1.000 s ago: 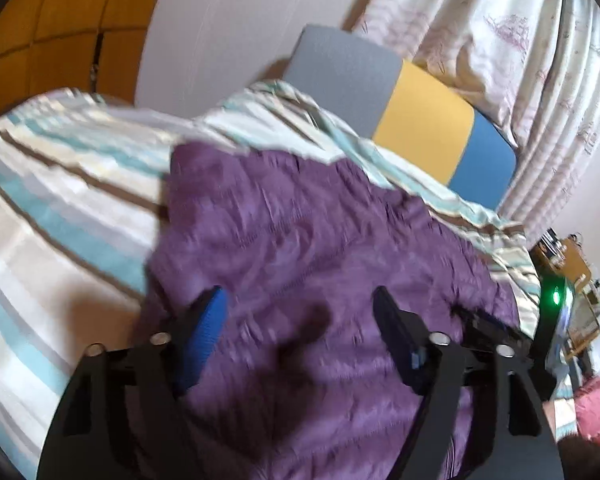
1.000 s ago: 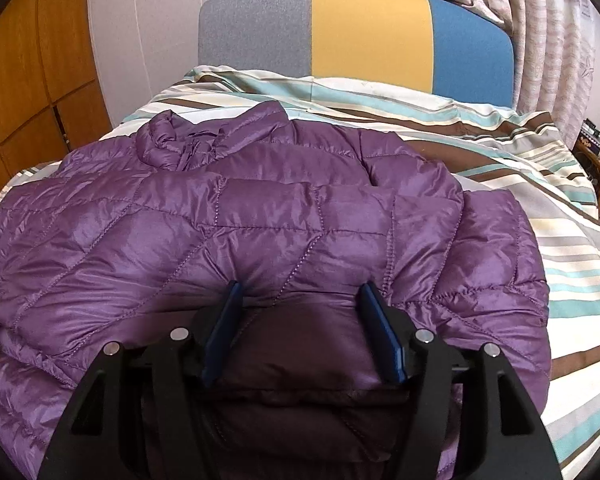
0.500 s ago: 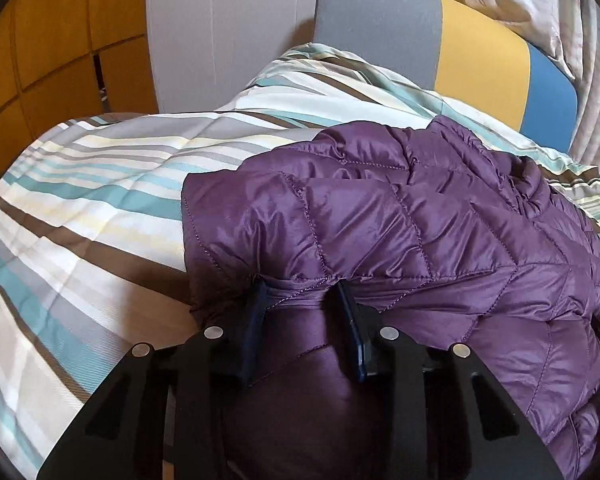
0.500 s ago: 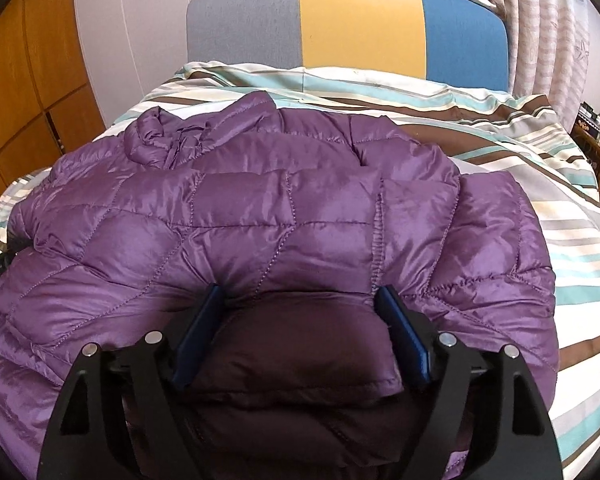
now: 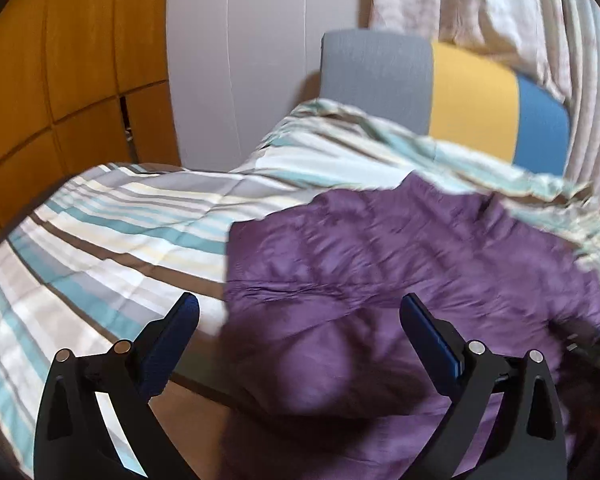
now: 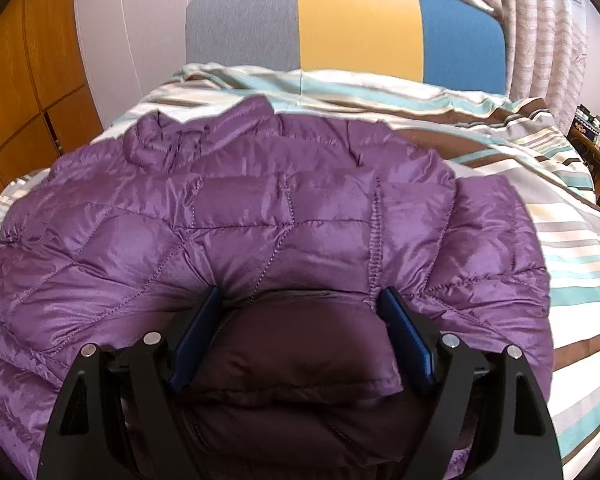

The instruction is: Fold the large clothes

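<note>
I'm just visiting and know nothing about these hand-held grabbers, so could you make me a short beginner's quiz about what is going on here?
1. True or false: the left gripper is clamped on the purple jacket.
2. Which headboard colour sits in the middle: A grey, B yellow, C blue?
3. What lies between the right gripper's fingers?

Key:
1. False. Its jaws have just been opening and now stand wide apart, touching nothing, with the jacket's edge and the striped bedcover behind them.
2. B, yellow.
3. A puffy fold of the jacket. The jaws have just been opening, and whether the pads still press on it cannot be told.
</note>
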A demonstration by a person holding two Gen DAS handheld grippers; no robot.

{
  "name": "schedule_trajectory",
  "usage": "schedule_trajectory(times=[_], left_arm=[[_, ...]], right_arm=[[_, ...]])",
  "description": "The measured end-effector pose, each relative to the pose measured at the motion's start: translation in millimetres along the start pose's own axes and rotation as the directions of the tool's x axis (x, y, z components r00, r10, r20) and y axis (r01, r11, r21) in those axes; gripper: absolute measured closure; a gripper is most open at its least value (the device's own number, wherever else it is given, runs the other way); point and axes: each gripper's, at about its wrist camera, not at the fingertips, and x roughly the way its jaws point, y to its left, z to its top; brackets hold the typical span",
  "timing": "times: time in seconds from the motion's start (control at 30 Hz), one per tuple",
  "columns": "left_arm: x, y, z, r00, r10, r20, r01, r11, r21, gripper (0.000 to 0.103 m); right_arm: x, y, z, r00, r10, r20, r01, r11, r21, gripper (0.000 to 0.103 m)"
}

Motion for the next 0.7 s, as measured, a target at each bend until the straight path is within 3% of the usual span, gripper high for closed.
schedule_trajectory(times=[0.13, 0.2, 0.3, 0.43, 0.53, 0.7], left_arm=[[11, -24, 3, 0.998, -0.048, -0.031, 0.049, 0.999, 0.024, 0.005], [24, -38, 0, 0.998, -0.043, -0.052, 0.046, 0.997, 0.063, 0.014], [55, -51, -7, 0.991, -0.025, -0.132, 0.041, 0.991, 0.124, 0.018], [90, -43, -14, 0.971, -0.061, -0.232, 0.082, 0.993, 0.083, 0.016], [97, -48, -14, 0.97, -0.034, -0.241, 0.064, 0.991, 0.119, 0.015], [94, -48, -13, 0.972, -0.034, -0.234, 0.062, 0.991, 0.116, 0.014]], right_arm=[[-39, 5, -7, 0.981, 0.04, 0.191, -0.035, 0.999, -0.028, 0.022], [-43, 11, -6, 0.977, 0.067, 0.205, -0.055, 0.996, -0.063, 0.023], [-29, 24, -2, 0.985, 0.116, 0.125, -0.099, 0.986, -0.133, 0.041], [4, 34, 4, 0.994, 0.1, -0.035, -0.104, 0.982, -0.158, 0.04], [14, 35, 2, 0.993, 0.094, -0.066, -0.103, 0.983, -0.15, 0.039], [12, 37, -2, 0.996, 0.072, -0.046, -0.079, 0.983, -0.168, 0.039]])
